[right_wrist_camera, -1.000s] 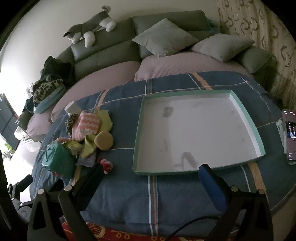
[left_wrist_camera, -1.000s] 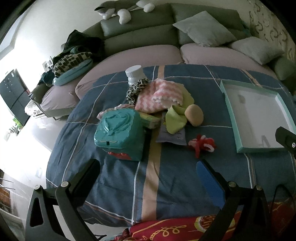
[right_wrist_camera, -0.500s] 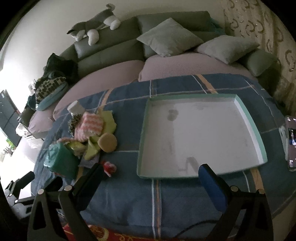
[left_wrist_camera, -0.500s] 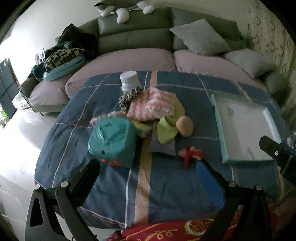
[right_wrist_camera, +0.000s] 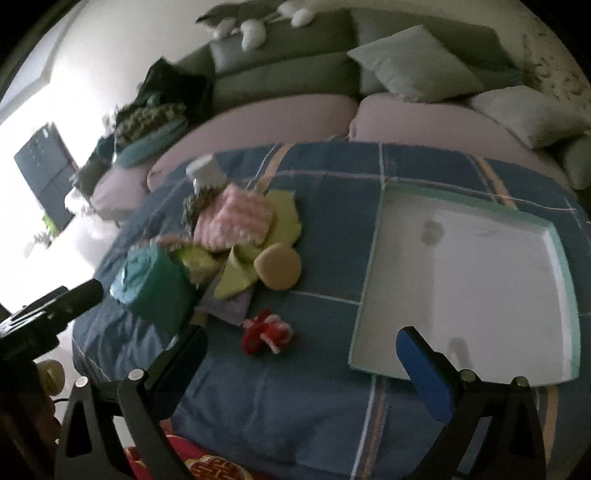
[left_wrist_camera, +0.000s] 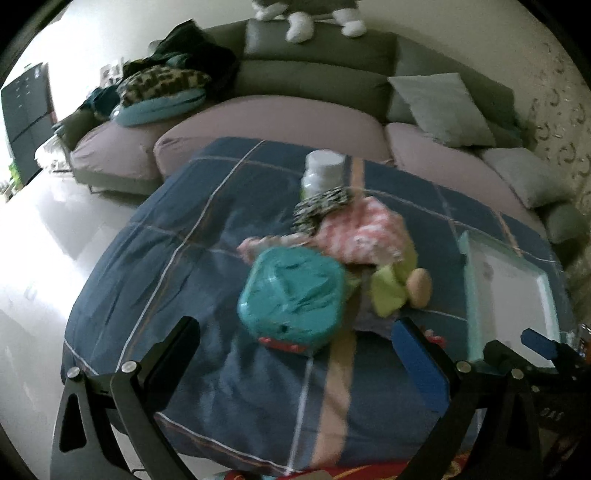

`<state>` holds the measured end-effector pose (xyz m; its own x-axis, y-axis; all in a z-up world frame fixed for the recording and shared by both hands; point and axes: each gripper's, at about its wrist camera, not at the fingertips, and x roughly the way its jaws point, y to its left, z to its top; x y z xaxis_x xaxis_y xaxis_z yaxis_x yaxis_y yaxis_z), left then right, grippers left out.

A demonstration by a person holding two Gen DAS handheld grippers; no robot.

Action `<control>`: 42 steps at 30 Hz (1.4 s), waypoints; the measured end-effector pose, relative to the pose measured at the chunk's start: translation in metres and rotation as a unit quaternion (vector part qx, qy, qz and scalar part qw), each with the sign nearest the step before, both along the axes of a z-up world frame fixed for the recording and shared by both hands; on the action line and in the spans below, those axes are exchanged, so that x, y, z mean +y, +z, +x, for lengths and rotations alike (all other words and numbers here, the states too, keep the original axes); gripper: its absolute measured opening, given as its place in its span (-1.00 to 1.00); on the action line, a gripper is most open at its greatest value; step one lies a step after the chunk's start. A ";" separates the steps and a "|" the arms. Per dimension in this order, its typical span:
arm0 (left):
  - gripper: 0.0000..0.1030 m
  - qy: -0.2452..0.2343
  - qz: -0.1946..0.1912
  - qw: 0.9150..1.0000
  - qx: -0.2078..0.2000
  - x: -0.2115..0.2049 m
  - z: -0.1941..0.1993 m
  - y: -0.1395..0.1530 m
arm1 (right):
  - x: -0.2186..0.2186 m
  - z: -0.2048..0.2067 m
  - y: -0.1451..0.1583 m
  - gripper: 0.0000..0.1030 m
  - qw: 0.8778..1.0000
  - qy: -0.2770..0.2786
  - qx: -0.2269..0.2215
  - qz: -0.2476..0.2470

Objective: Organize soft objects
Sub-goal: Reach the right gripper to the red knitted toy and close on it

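Observation:
A heap of soft things lies on the blue plaid blanket point(left_wrist_camera: 229, 391): a teal wipes pack point(left_wrist_camera: 291, 297) point(right_wrist_camera: 151, 286), a pink-and-white knitted cloth point(left_wrist_camera: 364, 232) point(right_wrist_camera: 236, 219), yellow-green cloths point(right_wrist_camera: 240, 275), a round tan sponge point(right_wrist_camera: 277, 266) point(left_wrist_camera: 419, 282) and a small red-and-white knot toy point(right_wrist_camera: 266, 332). My left gripper point(left_wrist_camera: 299, 341) hangs open just in front of the teal pack, empty. My right gripper point(right_wrist_camera: 301, 349) is open too, with the red toy just beyond its fingers. A white tray with a teal rim point(right_wrist_camera: 373, 258) point(left_wrist_camera: 467, 280) lies empty to the right.
A white-capped bottle point(left_wrist_camera: 323, 173) point(right_wrist_camera: 205, 171) and a black-and-white patterned cloth point(left_wrist_camera: 321, 206) sit behind the heap. A grey sofa with cushions point(right_wrist_camera: 413, 62), a plush animal point(left_wrist_camera: 299, 18) and piled clothes point(left_wrist_camera: 166, 85) curves behind the blanket. Bright floor point(left_wrist_camera: 44, 236) lies left.
Both grippers have swung and moved forward toward the heap, blurring the views. The teal pack now sits close to my left fingers and the red toy close to my right. Nothing was taken hold of.

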<state>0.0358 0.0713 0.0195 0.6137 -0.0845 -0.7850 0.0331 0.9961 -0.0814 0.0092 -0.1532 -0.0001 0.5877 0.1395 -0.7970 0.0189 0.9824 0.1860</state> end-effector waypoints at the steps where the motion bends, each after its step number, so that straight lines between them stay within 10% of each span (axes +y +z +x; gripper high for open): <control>1: 1.00 0.001 -0.002 1.000 0.005 0.002 0.001 -0.005 | 0.003 0.003 -0.004 1.00 1.000 0.004 0.006 0.000; 6: 1.00 -0.010 -0.053 0.997 0.064 0.013 0.008 -0.039 | 0.017 0.015 -0.027 1.00 0.999 0.025 0.042 -0.011; 12: 1.00 -0.023 -0.018 0.994 0.103 0.004 0.009 -0.068 | 0.035 0.026 -0.051 0.89 0.994 0.053 0.086 -0.029; 33: 1.00 -0.001 -0.058 0.992 0.114 0.032 0.026 -0.084 | 0.060 0.069 -0.091 -0.15 0.983 0.071 0.148 -0.078; 42: 1.00 -0.014 -0.083 0.989 0.122 0.040 0.032 -0.077 | 0.051 0.068 -0.084 -0.23 0.986 0.067 0.144 -0.050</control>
<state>0.0681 0.1116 -0.0576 0.4040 -0.2382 -0.8832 0.0200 0.9676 -0.2518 0.0769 -0.1024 -0.0837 0.3160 0.1140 -0.9419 -0.0750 0.9927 0.0949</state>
